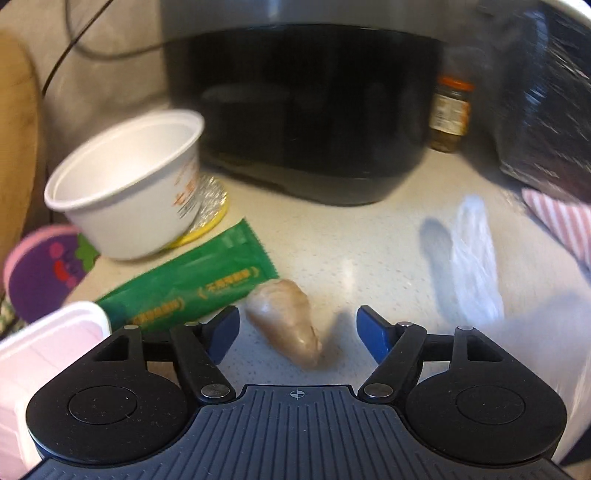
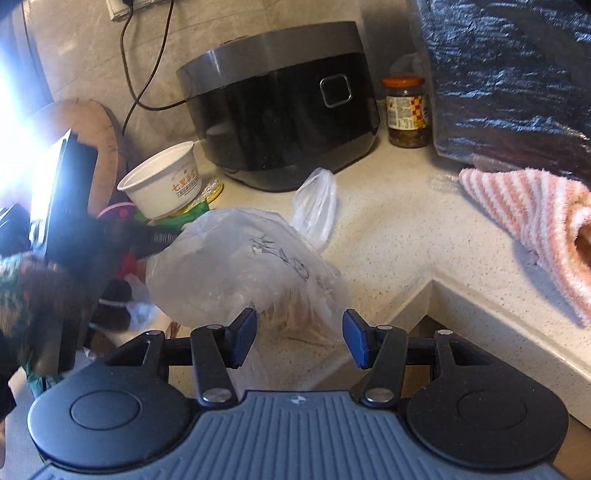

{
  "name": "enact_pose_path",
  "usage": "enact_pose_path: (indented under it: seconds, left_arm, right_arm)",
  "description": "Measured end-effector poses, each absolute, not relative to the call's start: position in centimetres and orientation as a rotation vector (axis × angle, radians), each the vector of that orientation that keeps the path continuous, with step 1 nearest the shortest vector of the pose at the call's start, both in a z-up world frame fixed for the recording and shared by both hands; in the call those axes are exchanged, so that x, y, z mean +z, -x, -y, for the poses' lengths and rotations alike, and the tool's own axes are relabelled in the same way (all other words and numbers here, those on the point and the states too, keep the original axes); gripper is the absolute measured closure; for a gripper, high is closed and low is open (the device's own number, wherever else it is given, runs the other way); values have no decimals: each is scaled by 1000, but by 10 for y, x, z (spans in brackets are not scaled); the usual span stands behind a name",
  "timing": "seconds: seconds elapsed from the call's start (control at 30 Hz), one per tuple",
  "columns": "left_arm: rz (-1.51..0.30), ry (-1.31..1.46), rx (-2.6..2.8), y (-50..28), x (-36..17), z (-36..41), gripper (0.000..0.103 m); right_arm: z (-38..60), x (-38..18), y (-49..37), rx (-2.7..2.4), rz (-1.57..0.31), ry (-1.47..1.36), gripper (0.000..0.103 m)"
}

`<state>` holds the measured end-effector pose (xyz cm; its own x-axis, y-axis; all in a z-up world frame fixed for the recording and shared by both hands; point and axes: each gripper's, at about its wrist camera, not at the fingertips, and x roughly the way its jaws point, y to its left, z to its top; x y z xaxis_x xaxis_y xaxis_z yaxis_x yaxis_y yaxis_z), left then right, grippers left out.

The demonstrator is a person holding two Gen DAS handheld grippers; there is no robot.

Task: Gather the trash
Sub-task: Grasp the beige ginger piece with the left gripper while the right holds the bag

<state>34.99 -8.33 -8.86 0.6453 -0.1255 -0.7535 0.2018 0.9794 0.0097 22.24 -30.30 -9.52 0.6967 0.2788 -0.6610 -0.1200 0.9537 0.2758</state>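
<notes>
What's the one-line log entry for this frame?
left gripper: open, over tan scrap | right gripper: open, behind plastic bag | counter: green wrapper, paper bowl

A pale speckled tabletop (image 2: 388, 221) turns a corner beneath a grey-beige wall (image 2: 81, 55). Harsh light (image 2: 14, 122) glares in from the left, beside a wall socket (image 2: 122, 7).

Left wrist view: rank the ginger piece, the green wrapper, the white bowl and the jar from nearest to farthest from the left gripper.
1. Ginger piece, between the open left gripper fingers.
2. Green wrapper, just left.
3. White bowl, farther left.
4. Jar, far back right.
</notes>
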Motion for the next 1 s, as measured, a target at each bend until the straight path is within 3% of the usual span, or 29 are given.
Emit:
enact_pose_path:
  seconds: [0.17,0.2,0.23,0.27,0.57,0.63,0.7,0.77,1.0]
  left_arm:
    - [-876,-69,-163,-363,-95,81,32]
    - [-877,-55,-169,-363,-95,80,37]
    - [-874,-50,-168,-363,-95,79,52]
    - [-865,-60,-156,-364,-94,78,57]
    - [-853,58,-240,-336,-77,51,57]
    - [-826,91,-268,-324,-68,43,57]
    - [-791,118,-301,-310,-59,35,57]
    - [-764,140,-308,-299,-51,28,57]
    - [-698,125,-334,-246,-32,-8,57]
  right_arm:
    - [293,-92,-232,258,-732,-168,44]
    - [290,-92,-237,266,-717,-153,43]
    - [288,-92,-243,273,-709,-141,43]
    - [284,-92,-249,283,-708,-135,43]
    - [254,-79,-292,306,-730,-106,42]
    - [258,-62,-275,305,-686,-154,37]
    - [263,-46,-251,260,-622,-192,21]
    - [261,-35,-231,188,-567,-198,14]
    - [213,-44,-247,81,-614,-142,14]
